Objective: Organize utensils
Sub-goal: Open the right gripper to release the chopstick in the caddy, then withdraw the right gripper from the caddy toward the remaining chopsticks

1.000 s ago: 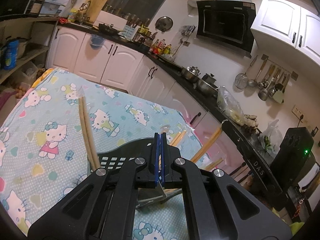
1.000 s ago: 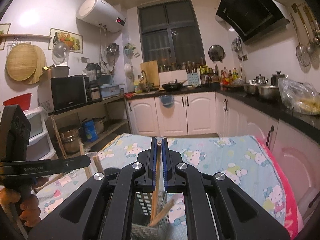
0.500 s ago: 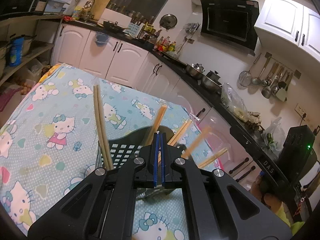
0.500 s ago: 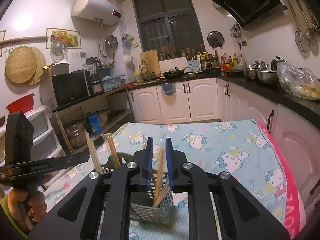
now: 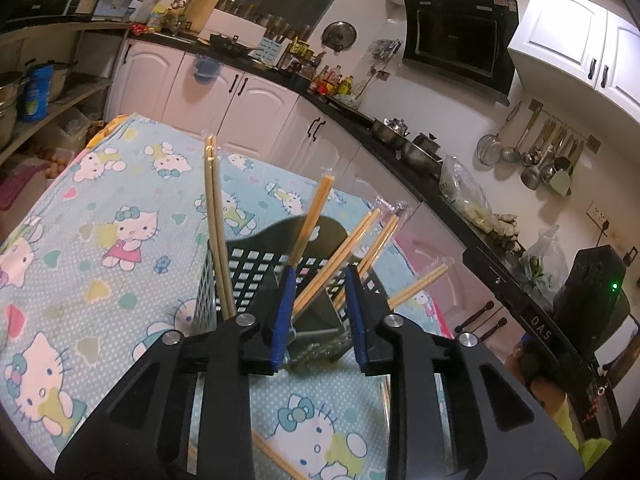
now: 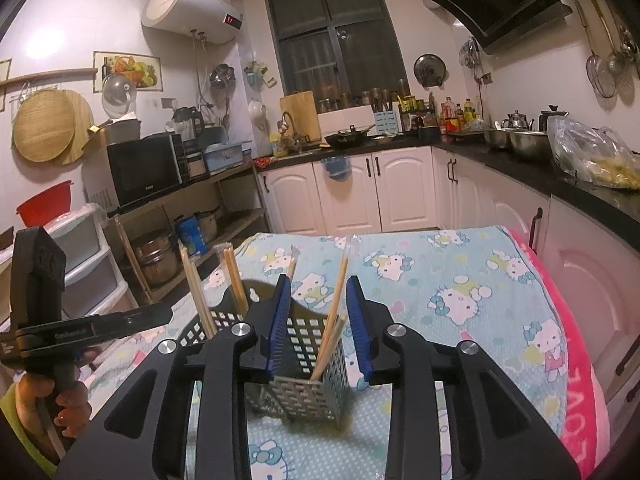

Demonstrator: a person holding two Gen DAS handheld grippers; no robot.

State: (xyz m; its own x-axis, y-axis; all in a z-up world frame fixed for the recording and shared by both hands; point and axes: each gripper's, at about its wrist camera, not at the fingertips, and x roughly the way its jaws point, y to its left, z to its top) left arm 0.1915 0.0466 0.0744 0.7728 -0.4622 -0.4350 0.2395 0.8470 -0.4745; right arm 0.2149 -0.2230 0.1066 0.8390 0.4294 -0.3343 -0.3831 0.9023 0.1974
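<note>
Both claws, left and right, now parted, chopsticks released.

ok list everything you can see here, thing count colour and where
utensil basket: one, black plastic mesh, standing on the table just ahead of both grippers
chopsticks: several pairs, pale wood, upright or leaning in the basket
loose chopstick: at least one, pale wood, lying on the cloth by the left gripper
tablecloth: one, light blue with cat cartoons, covering the table
pink cloth: one, along the table's right edge
plastic bag: one, clear, on the dark counter
microwave: one, black, on the wooden shelf
water heater: one, white, high on the wall
left gripper: black, blue jaws open
right gripper: black, blue jaws open
</note>
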